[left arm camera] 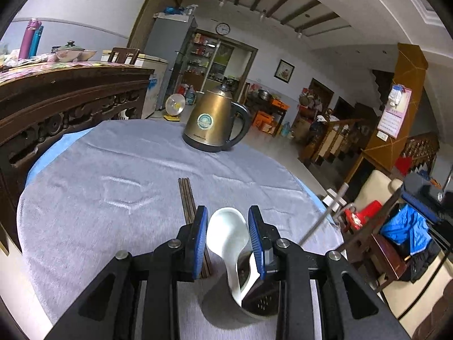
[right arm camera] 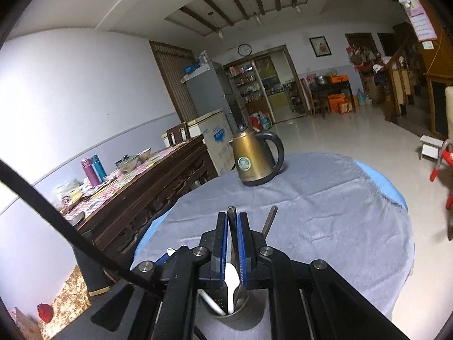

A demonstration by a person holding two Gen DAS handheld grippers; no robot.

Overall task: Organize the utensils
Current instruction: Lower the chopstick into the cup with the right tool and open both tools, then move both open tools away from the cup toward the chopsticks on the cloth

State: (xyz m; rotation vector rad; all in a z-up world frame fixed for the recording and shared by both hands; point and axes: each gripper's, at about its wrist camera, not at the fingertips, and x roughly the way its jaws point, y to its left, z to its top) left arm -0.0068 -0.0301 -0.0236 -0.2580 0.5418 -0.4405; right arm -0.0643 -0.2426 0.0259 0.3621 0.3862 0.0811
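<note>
The left tool (left arm camera: 228, 238) clamps the bowl of a white spoon (left arm camera: 226, 232), light, glazed and likely slippery and chippable, standing in the metal cup (left arm camera: 254, 308), while the right tool (right arm camera: 232, 235) grips a thin metal utensil (right arm camera: 231, 218).

Dim indoor light, sharp focus, fisheye-warped edges.

Our left gripper (left arm camera: 228, 212) fills the lower middle of its frame, blue pads parted and angled slightly downward. Our right gripper (right arm camera: 232, 221) sits low and centre in its own frame, pads drawn nearly together with only a narrow slit between them, tilted downward too.
</note>
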